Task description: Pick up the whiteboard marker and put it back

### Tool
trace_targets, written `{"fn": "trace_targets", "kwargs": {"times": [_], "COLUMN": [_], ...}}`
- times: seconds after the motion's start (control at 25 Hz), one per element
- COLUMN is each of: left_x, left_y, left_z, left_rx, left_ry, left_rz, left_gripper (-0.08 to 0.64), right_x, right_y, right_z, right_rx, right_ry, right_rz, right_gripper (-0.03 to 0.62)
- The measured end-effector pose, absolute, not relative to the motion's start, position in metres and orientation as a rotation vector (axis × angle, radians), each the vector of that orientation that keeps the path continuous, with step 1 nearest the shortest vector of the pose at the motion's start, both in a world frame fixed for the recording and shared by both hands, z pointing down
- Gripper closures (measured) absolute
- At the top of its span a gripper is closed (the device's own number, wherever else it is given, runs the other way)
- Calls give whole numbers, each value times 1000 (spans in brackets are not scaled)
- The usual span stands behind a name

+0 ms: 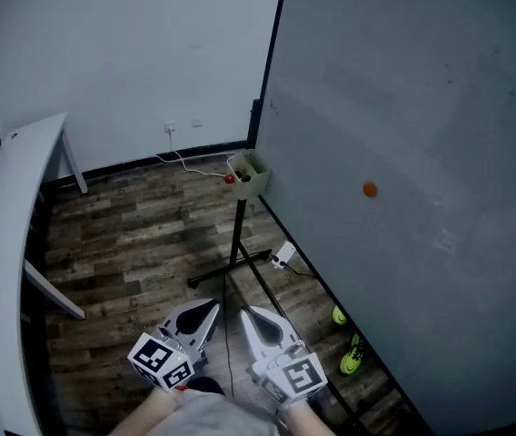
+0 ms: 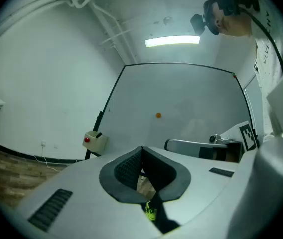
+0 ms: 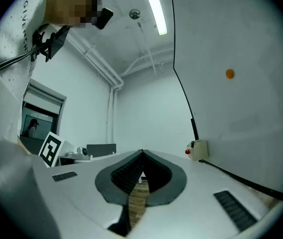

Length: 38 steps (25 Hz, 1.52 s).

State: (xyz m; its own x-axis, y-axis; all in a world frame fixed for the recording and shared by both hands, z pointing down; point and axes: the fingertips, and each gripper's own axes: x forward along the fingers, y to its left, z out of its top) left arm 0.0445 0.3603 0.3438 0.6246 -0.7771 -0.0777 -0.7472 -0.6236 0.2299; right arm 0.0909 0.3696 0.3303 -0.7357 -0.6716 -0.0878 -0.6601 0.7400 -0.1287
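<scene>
Both grippers are held low and level in front of the person. The left gripper has its jaws pressed together with nothing between them. The right gripper is the same, tips meeting, empty. Neither one touches any object.

On the right side stands the big grey whiteboard, which fills most of the head view. On the left is a white table, well apart from the board. Between them lies the dark wooden floor. The black stand of the board rises from this floor, just ahead of the two grippers.

At the board's left edge, on top of the stand's pole, sits a small beige box, open at the top. This is the only container in sight. Out of its top sticks a short dark stick, which seems to be the whiteboard marker; it stands nearly upright inside the box. A small red round thing shows at the box's side. Whether it sits in the box or on its wall I cannot tell.
</scene>
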Motion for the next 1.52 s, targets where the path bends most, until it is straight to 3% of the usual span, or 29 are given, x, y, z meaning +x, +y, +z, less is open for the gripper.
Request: {"fn": "trace_targets", "kwargs": {"times": [0.64, 1.52], "left_x": [57, 30], "left_y": [317, 149], "left_z": [360, 373], "left_rx": [2632, 2645], "left_ry": [-1255, -1144], "left_rz": [-247, -225], "left_gripper": [545, 545], "right_x": [101, 71], "right_y": [331, 163], "right_z": [339, 358], "right_rx": [-1056, -1172], "right_ry": [2833, 2776], "right_rz": [-102, -207], "right_gripper": [574, 572]}}
